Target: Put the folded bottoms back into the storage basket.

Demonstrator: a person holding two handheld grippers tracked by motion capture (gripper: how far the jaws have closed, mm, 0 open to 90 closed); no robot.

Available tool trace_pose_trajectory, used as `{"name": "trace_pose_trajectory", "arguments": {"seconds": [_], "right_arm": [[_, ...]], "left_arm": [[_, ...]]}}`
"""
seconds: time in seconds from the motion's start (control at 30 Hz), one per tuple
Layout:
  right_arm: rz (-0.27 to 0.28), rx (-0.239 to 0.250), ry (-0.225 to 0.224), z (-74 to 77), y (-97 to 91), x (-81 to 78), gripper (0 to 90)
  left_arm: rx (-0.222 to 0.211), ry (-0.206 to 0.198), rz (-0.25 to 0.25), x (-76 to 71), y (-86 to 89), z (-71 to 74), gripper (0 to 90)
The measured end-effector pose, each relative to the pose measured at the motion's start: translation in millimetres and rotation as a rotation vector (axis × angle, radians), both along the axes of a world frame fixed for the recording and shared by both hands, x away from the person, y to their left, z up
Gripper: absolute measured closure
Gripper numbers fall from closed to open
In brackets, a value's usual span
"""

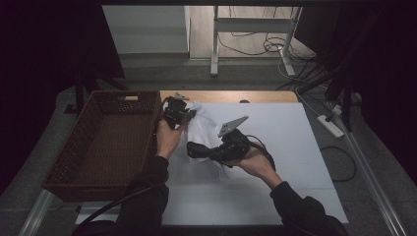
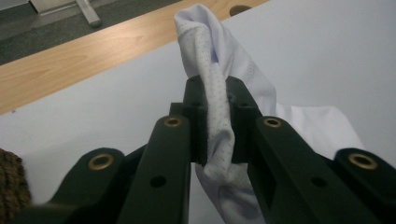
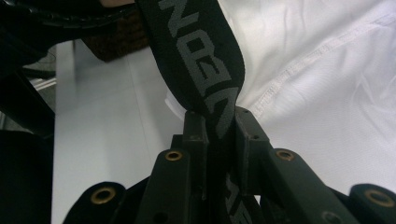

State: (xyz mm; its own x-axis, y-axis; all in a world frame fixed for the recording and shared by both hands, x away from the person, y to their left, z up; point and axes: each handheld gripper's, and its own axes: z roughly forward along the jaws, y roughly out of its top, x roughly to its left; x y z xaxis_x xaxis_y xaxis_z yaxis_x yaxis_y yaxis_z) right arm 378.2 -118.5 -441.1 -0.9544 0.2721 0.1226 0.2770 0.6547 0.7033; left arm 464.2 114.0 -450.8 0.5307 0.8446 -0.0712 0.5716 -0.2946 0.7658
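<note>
A white garment (image 1: 202,129) with a black lettered elastic band (image 3: 201,51) hangs bunched between my two grippers above the white mat (image 1: 280,132). My left gripper (image 1: 189,114) is shut on a fold of its white mesh cloth (image 2: 205,42); in the left gripper view the jaws (image 2: 217,88) pinch that fold tight. My right gripper (image 1: 193,149) comes in from the right, lower on the garment. Its jaws (image 3: 218,119) are shut on the black band, with white cloth (image 3: 327,70) spread behind it.
A brown wicker basket (image 1: 74,147) stands at the left of the mat, close beside the left hand. A strip of wooden tabletop (image 1: 221,96) shows past the mat's far edge. Cables and a power strip (image 1: 330,125) lie on the floor to the right.
</note>
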Motion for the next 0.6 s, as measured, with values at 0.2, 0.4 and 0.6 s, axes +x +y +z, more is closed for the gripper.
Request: {"name": "trace_pose_trajectory", "arguments": {"seconds": [0.2,0.4,0.6], "right_arm": [[0.005,0.033,0.003,7.4,4.9,-1.0,77.3],[0.014,0.056,0.0,14.1,12.5,-1.3,77.3],[0.027,0.076,-0.006,18.9,21.8,-1.6,77.3]], "left_arm": [[0.003,-0.002,0.0,0.0,4.3,14.0,81.1],[-0.002,-0.007,0.004,-0.3,12.1,26.0,81.1],[-0.004,-0.003,0.007,-1.1,20.2,36.0,81.1]]}}
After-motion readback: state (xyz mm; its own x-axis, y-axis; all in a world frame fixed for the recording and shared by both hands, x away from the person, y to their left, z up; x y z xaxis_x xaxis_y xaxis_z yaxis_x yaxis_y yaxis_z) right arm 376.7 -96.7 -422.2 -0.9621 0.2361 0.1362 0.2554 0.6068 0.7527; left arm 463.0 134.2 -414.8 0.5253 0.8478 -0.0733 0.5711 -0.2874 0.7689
